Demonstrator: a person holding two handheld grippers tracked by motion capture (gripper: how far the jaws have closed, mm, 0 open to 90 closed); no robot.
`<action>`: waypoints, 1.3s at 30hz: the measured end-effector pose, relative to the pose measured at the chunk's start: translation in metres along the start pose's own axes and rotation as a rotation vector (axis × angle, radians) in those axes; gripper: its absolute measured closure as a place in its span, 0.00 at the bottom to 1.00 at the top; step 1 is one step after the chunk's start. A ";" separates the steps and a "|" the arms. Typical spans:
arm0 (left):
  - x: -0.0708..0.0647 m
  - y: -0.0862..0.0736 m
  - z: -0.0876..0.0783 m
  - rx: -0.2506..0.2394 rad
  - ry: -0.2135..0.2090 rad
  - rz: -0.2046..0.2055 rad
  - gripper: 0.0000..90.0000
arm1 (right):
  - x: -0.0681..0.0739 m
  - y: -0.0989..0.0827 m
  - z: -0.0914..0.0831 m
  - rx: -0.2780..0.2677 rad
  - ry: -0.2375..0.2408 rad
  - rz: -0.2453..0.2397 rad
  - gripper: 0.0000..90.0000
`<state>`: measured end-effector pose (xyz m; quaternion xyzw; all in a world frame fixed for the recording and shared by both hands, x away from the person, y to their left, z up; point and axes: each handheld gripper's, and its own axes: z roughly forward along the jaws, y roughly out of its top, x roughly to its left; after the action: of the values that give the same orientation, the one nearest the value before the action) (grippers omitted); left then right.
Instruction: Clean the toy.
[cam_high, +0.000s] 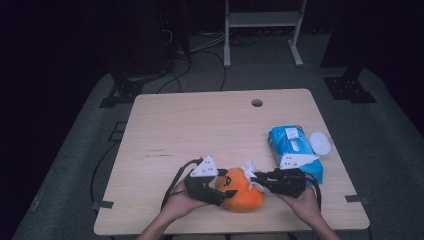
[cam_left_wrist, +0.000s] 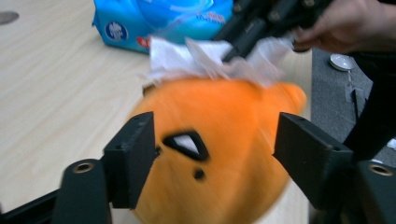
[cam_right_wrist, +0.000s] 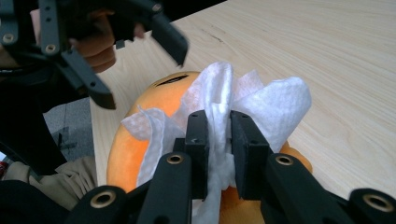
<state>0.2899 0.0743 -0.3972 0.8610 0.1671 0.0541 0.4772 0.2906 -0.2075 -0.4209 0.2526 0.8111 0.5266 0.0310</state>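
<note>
So the orange plush toy (cam_high: 242, 192) sits on the table (cam_high: 200, 130) near the front edge, right between both hands. The right gripper (cam_right_wrist: 218, 140) has its fingers pinching a white wipe (cam_right_wrist: 261, 100), and the wipe rests against the top of the toy. The left gripper (cam_left_wrist: 212, 154) has its fingers spread either side of the toy's face, and I can't see them pressing on it. A blue wipes pack (cam_high: 292, 145) lies just behind, with a white lid (cam_high: 320, 143) beside it.

Overhead light fell on the pale tabletop (cam_high: 200, 130) while the room behind stayed nearly black. The high view looked soft and grainy. In the left gripper view, the orange plush (cam_left_wrist: 219, 149) smeared with motion blur.
</note>
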 end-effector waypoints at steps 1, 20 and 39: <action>0.001 0.003 0.004 0.002 -0.006 0.005 0.28 | 0.000 0.000 -0.001 -0.004 -0.001 -0.001 0.86; 0.012 0.022 0.028 0.046 -0.035 0.067 0.24 | -0.005 -0.003 -0.022 -0.053 -0.036 0.014 0.86; 0.023 0.008 0.046 0.108 -0.130 -0.002 0.35 | -0.011 -0.005 -0.026 -0.064 -0.045 0.031 0.86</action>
<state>0.3252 0.0411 -0.4164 0.8870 0.1391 -0.0116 0.4401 0.2901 -0.2353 -0.4163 0.2757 0.7889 0.5469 0.0493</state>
